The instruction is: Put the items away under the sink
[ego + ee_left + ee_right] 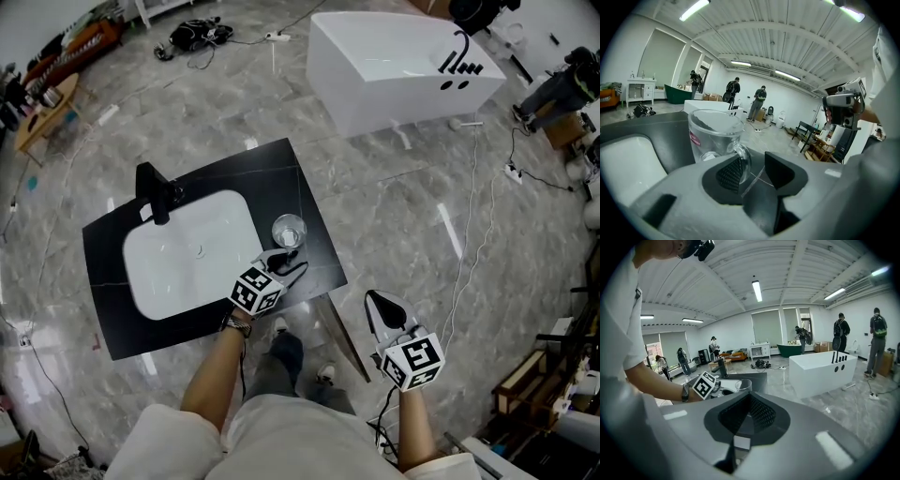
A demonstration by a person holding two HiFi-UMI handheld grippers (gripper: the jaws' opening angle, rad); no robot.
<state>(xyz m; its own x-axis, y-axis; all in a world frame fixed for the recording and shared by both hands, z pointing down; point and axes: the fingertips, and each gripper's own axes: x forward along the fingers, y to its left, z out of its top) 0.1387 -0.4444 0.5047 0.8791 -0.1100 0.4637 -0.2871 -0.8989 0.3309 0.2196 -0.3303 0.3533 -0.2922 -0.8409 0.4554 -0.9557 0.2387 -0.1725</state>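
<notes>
— Where was the mug [715, 136]?
— On the desk [281, 178], by the sink [187, 253]. Left tongs [752, 171] stood open at its handle [743, 159]; right tongs [747, 416] were shut, empty. I'd have centred the handle before squeezing.

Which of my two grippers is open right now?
The left gripper, jaws apart at the handle of the glass mug; the right gripper is shut and empty.

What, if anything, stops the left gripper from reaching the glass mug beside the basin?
Nothing that shows, so probably yes. The left gripper sits right at the glass mug on the black countertop, jaws apart, the mug's handle just ahead of them, with nothing between.
</notes>
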